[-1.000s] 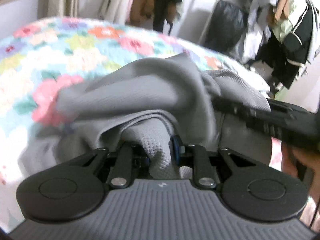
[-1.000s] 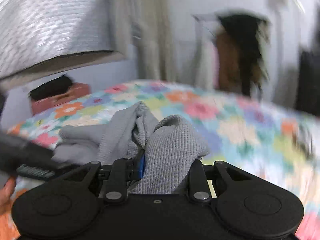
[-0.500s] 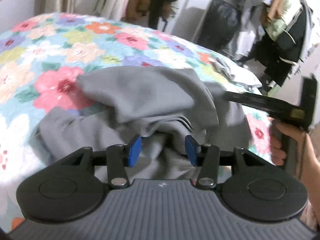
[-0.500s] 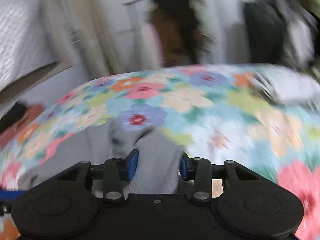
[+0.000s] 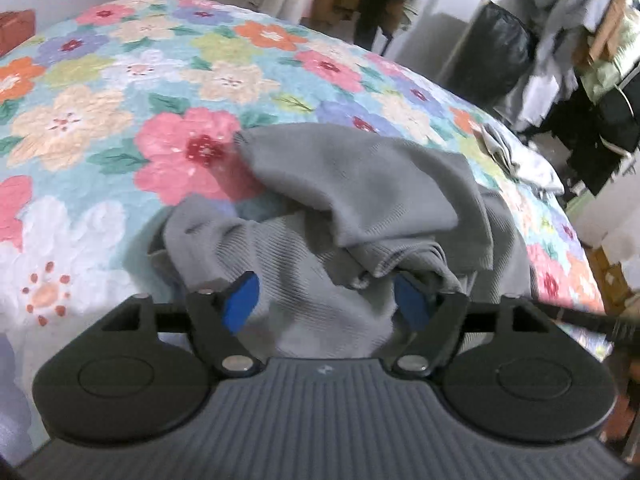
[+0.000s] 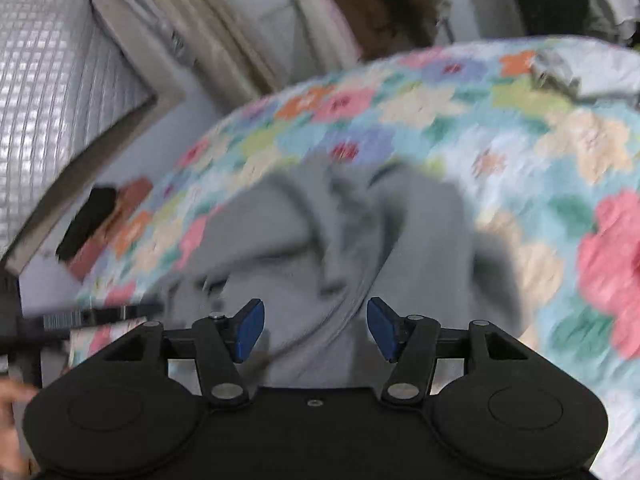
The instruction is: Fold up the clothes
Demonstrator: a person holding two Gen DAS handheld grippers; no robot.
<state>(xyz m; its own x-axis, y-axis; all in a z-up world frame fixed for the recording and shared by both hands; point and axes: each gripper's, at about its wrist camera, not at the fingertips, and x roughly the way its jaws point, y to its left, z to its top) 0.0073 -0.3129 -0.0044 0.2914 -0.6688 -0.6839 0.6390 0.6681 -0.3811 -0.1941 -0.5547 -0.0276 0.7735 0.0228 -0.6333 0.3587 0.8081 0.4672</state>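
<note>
Grey knit garment (image 5: 352, 200) lies bunched on the flowered bed (image 5: 120, 92) — not flat, not folded. My left gripper (image 5: 326, 300) and right gripper (image 6: 314, 326) hover over it, jaws spread wide, holding nothing. I'd pinch single-layer edges — corners, not the wad — before spreading.

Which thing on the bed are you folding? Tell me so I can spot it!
Find the big flowery bedspread. In its middle, just ahead of both open grippers, lies a rumpled grey knit top. It is plain grey among bright flowers, much bigger than the small pale cloth near the far edge.
</note>
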